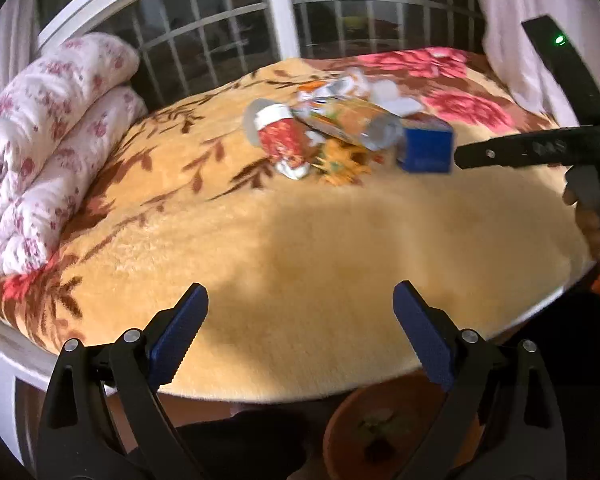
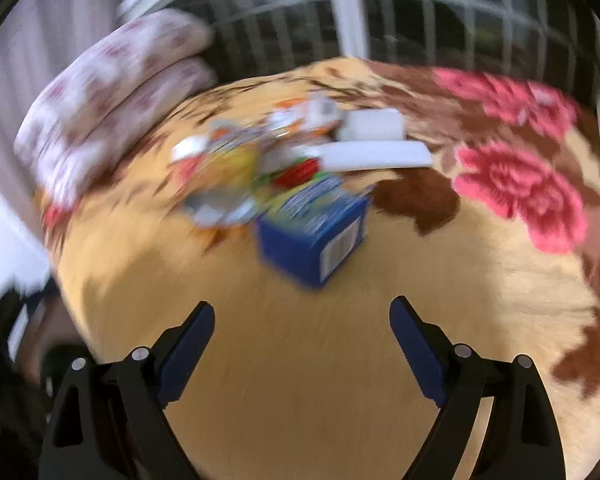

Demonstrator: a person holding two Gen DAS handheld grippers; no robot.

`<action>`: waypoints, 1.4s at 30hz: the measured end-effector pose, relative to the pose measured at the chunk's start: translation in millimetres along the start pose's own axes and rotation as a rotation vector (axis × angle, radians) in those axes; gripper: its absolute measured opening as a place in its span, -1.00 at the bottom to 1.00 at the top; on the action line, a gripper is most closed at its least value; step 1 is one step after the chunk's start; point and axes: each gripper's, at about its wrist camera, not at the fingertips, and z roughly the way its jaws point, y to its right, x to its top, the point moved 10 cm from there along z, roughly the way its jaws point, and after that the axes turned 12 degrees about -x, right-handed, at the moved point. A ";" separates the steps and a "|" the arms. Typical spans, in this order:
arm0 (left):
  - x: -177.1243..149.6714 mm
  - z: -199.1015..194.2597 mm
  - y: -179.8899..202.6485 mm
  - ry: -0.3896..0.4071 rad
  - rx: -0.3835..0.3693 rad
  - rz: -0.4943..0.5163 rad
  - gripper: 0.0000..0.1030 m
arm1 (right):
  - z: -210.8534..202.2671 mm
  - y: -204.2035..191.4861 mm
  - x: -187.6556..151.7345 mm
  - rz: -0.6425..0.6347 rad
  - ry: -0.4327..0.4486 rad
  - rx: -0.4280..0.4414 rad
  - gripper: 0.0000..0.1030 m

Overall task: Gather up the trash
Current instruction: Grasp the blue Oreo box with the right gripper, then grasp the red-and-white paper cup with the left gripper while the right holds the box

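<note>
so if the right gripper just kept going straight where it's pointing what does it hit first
Most likely the blue box: it lies nearest, just ahead of the open right gripper, with bare yellow blanket before it. Blur leaves depth unsure; pointing steeply, it may touch blanket first.

Bare blanket (image 2: 300,360) lies open up to the trash pile (image 2: 268,168); folded quilt (image 1: 48,140) blocks the left.

You are in a home bedroom. A bed (image 1: 340,240) with a flowered plush blanket (image 1: 440,80) stands before a barred window (image 1: 204,40), a rolled quilt (image 1: 40,140) at far left.
</note>
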 end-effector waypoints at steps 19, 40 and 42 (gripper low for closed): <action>-7.7 16.4 -10.4 -0.038 -0.040 -0.029 0.77 | 43.9 22.7 17.3 0.201 -0.028 -0.275 0.33; 96.5 96.0 -60.4 -0.003 -0.065 -0.293 0.77 | 26.1 47.8 -14.3 0.170 0.133 -0.234 0.02; 102.4 106.8 -61.3 -0.013 -0.057 -0.281 0.77 | 27.4 50.4 -14.6 0.191 0.129 -0.206 0.02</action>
